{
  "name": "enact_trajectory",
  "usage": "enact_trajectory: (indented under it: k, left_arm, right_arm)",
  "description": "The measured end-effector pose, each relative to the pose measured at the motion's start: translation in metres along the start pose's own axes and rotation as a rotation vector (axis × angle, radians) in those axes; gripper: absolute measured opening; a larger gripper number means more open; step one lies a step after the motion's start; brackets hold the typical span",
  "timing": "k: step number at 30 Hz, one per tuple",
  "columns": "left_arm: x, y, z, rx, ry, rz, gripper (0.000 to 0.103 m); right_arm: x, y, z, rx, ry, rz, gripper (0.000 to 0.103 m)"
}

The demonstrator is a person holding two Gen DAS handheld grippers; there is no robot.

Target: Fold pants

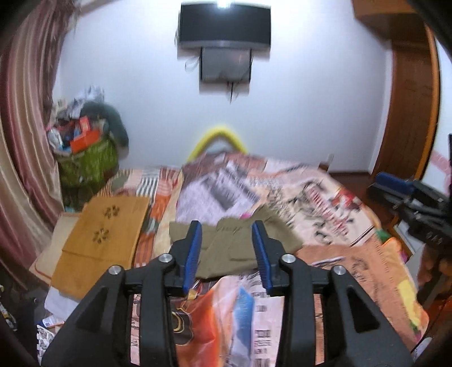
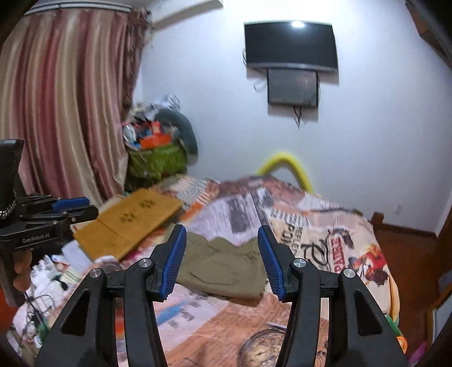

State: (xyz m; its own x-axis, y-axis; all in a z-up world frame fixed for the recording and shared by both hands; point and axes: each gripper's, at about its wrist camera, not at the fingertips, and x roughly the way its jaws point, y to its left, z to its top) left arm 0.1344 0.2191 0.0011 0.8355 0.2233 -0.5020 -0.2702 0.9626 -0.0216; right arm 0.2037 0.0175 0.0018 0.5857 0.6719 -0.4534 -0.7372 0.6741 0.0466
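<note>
Olive-green pants [image 1: 228,251] lie folded in a compact rectangle on the printed bedspread [image 1: 325,197]. They also show in the right wrist view [image 2: 223,268]. My left gripper [image 1: 227,228] is open and empty, held above the bed just short of the pants. My right gripper [image 2: 221,234] is open and empty too, above the bed in front of the pants. The right gripper appears at the right edge of the left wrist view [image 1: 412,203]. The left gripper appears at the left edge of the right wrist view [image 2: 56,214]. Both views are motion-blurred.
A mustard-yellow flat cushion [image 1: 101,237] lies on the bed's left side. A green bag heaped with clutter [image 1: 84,152] stands in the corner by the striped curtain [image 1: 25,127]. A TV [image 1: 224,25] hangs on the wall. A wooden door frame [image 1: 412,113] is at right.
</note>
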Motion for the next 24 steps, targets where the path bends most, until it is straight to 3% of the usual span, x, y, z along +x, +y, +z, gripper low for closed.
enact_trajectory:
  k: [3,12,22,24]
  left_arm:
    - [-0.041,-0.007,-0.001,0.0,-0.074,-0.005,0.046]
    - [-0.144,-0.03,-0.024,0.011,-0.26,0.003,0.051]
    - [-0.196,-0.034,-0.049,-0.026,-0.343,-0.014,0.063]
    - [-0.2,-0.037,-0.052,-0.019,-0.349,-0.011,0.073]
  right_arm:
    - [-0.031,0.017,0.003,-0.007,-0.059,0.021,0.049]
    - [-0.114,0.063,-0.003,-0.015,-0.22,0.095,0.049]
    - [-0.155,0.088,-0.019,-0.009,-0.296,0.076,0.049]
    - [-0.156,0.088,-0.02,-0.009,-0.301,0.067,0.062]
